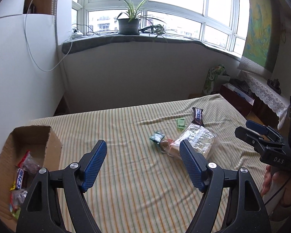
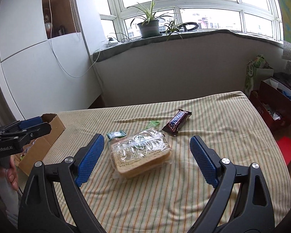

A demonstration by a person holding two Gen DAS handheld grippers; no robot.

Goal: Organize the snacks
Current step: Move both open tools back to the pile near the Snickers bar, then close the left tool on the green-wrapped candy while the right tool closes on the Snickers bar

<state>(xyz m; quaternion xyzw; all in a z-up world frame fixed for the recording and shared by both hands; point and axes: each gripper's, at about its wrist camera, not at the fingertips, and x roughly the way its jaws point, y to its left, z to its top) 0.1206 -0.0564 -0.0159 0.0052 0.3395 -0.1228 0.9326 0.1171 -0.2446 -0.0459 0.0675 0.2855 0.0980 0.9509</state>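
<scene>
Diagonally up-right, Snickers bar (image 2: 177,123) beyond wide-open, empty right gripper (image 2: 145,158).

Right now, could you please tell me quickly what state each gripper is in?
Left gripper: open, holding nothing.
Right gripper: open, holding nothing; the bagged bread lies untouched ahead of it.

Both the left hand-held gripper (image 1: 143,167) and the right hand-held gripper (image 2: 146,160) tilt downward, jaws spread wide and empty.
</scene>
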